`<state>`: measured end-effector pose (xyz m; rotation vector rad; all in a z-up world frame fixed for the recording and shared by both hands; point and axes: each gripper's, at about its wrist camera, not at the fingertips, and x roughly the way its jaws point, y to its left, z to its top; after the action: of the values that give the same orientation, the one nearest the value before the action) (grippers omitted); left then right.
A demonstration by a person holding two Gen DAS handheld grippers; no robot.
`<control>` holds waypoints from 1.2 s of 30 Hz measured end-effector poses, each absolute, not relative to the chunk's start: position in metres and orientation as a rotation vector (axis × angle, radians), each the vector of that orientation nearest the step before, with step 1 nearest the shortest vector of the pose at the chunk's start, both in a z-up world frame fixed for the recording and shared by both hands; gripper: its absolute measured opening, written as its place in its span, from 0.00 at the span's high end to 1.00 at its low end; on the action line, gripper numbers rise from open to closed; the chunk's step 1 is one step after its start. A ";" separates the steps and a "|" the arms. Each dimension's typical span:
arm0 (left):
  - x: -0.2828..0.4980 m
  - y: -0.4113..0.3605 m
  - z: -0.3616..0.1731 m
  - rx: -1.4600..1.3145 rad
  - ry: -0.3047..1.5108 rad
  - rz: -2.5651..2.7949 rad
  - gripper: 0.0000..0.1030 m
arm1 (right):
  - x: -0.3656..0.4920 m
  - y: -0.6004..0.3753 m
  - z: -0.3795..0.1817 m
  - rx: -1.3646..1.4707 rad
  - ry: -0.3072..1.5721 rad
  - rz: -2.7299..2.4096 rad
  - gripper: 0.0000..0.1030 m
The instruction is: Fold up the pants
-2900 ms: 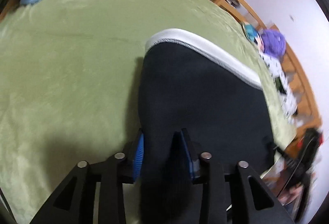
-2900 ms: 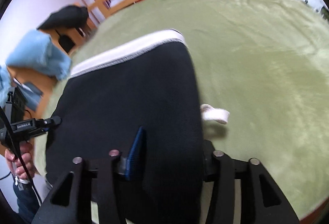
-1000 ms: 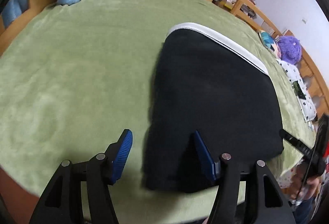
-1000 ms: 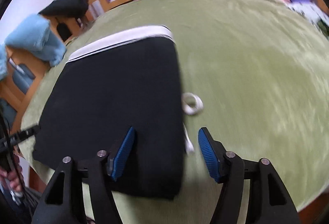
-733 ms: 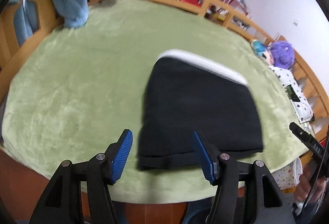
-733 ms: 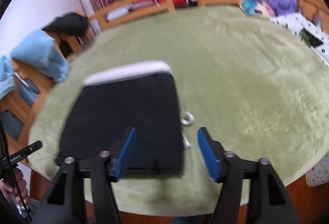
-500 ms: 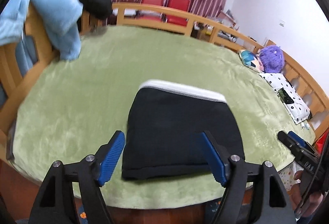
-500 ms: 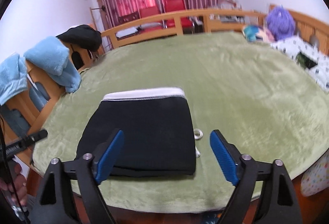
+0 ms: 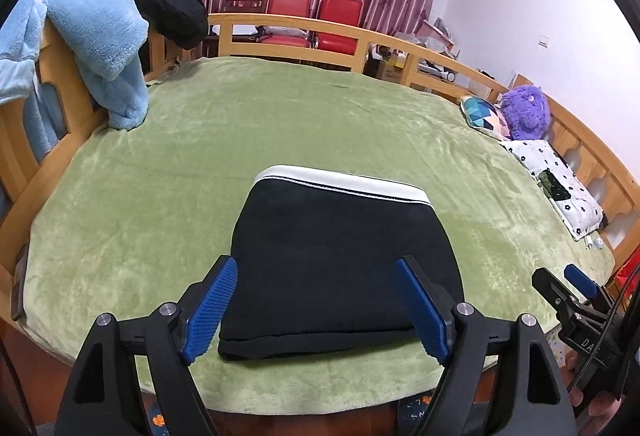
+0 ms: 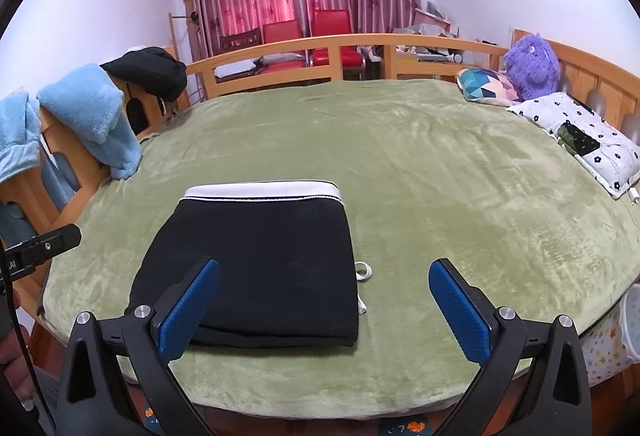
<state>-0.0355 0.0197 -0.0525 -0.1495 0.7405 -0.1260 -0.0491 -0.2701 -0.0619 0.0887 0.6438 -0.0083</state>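
The black pants (image 9: pixel 340 260) lie folded into a flat rectangle near the front edge of the green bed cover (image 9: pixel 280 124), white waistband (image 9: pixel 348 182) on the far side. They also show in the right wrist view (image 10: pixel 260 264), with a white drawstring loop (image 10: pixel 363 271) sticking out at their right edge. My left gripper (image 9: pixel 320 310) is open and empty, held back above the bed's front edge. My right gripper (image 10: pixel 324 310) is open and empty too, raised off the bed. The right gripper's tip shows at the far right of the left wrist view (image 9: pixel 576 296).
A wooden rail (image 9: pixel 360 40) rings the bed. Light blue fleece (image 9: pixel 100 48) and a dark garment (image 9: pixel 172 12) hang on the left rail. A patterned cushion (image 10: pixel 486 84), a purple plush toy (image 10: pixel 530 64) and a dotted white pillow (image 10: pixel 580 136) lie at the right. Red chairs (image 10: pixel 316 32) stand behind.
Both grippers let go of the pants, opened wide and pulled back and up from the bed. The folded pants stay flat on the cover.
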 end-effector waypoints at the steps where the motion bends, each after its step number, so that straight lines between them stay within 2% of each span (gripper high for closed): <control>1: -0.035 0.019 -0.052 -0.145 0.741 -0.123 0.20 | -0.049 -0.270 -0.062 0.090 0.646 -0.006 0.01; 36: -0.044 0.014 -0.052 -0.099 0.734 -0.126 0.17 | -0.048 -0.274 -0.065 0.118 0.653 0.009 0.01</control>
<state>-0.0444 0.0138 -0.0522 -0.0988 0.7343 -0.1262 -0.0482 -0.2737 -0.0651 0.1184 0.6530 0.0089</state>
